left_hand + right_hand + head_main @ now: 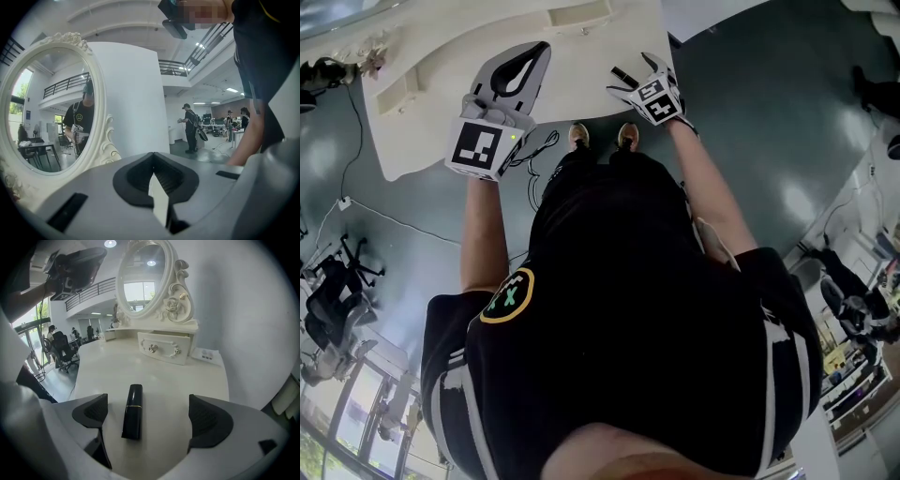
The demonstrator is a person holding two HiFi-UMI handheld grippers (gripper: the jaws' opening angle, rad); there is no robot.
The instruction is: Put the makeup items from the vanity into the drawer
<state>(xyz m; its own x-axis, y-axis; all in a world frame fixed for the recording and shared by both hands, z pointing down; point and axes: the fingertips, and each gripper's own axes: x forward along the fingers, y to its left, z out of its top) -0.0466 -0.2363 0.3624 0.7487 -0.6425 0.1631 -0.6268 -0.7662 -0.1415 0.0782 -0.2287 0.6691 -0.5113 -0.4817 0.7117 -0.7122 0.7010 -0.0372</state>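
Observation:
A black lipstick tube [132, 411] with a thin gold band lies on the white vanity top [108, 366]. It sits between the jaws of my right gripper [150, 417], closer to the left pad [91, 411], and neither pad touches it. The right gripper is open and angled down at the tabletop. Behind the tube is a small drawer [164, 348] with two knobs, under the oval mirror [143, 277]. My left gripper [153, 161] is shut with nothing in it and hangs level beside the mirror [51, 108]. In the head view both grippers, left [534, 56] and right [636, 70], reach over the vanity [441, 56]; the tube is not visible there.
A small white card [208, 354] lies to the right of the drawer. The vanity's right edge meets a pale wall [253, 310]. A black cable [539, 155] trails on the grey floor below the vanity's front edge. Office chairs [63, 350] and people stand far off.

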